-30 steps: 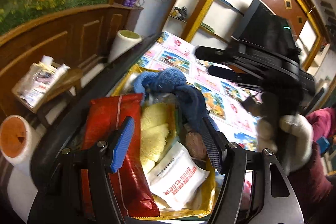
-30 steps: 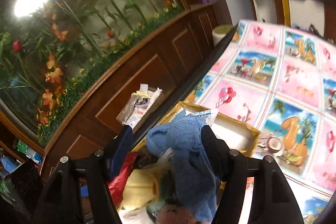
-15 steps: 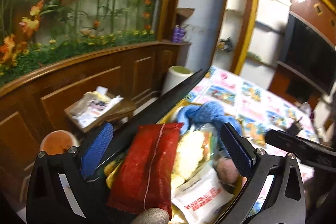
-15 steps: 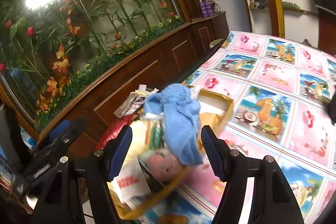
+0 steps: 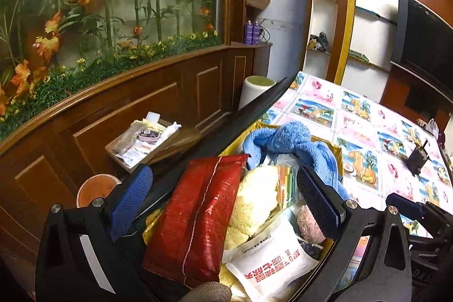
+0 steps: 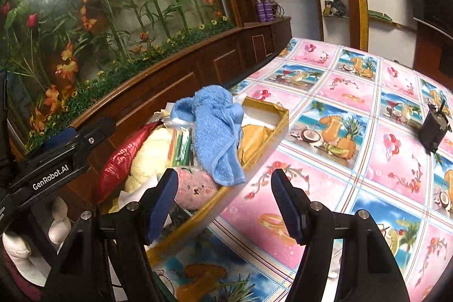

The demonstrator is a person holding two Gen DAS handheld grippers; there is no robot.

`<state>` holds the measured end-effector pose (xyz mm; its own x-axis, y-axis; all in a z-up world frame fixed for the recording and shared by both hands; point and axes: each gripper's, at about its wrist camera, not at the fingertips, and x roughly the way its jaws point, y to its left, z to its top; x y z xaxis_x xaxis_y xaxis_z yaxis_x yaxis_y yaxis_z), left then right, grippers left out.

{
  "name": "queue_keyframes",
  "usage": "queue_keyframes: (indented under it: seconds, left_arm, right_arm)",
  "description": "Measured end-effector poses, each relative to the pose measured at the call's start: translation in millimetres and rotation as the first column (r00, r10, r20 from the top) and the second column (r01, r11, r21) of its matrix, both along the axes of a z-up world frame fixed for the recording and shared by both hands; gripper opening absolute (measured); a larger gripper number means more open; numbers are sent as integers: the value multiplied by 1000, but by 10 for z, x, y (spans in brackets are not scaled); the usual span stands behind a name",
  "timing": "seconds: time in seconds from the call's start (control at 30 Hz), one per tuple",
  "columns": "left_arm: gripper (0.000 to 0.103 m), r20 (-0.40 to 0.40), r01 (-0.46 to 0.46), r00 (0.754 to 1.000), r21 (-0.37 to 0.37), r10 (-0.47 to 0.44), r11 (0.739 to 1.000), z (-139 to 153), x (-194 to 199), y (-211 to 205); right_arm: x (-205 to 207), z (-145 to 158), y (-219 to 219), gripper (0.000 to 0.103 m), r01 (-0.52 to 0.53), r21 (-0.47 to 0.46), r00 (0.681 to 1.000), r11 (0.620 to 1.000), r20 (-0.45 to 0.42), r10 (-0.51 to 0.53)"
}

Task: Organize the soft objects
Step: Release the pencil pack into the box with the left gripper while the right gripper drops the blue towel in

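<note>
The blue towel lies draped over the heaped golden box at the surface's left edge, its long axis trailing toward the right claw, which has drawn back, released and empty. The left claw has spread wide, gripping nothing, above the red packet.

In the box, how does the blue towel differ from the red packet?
The blue towel is fuzzy cloth, crumpled and knotted; the red packet is a glossy, crinkled wrapper with a flat oblong shape. The towel lies at the far end of the yellow box, partly draped over other things; the packet lies lengthwise along the side by the table edge. Both rest on top of the pile, and neither is between any jaws.
</note>
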<state>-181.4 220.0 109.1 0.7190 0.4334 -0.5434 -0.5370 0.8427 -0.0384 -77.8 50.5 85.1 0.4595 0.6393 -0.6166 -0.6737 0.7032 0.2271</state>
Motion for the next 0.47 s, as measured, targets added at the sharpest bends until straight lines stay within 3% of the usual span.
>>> queue_keyframes:
  seconds: [0.23,0.47]
  left_arm:
    - [103,-22,-10,1000,9,10,1000,-39,60,5]
    - [103,-30,-4,1000,24,4,1000,-39,76,-6]
  right_arm:
    - [-108,-58,100,68,-8,-70,999,998,47,11]
    - [-131,-71,159,68,-29,-74,999,997,41,32]
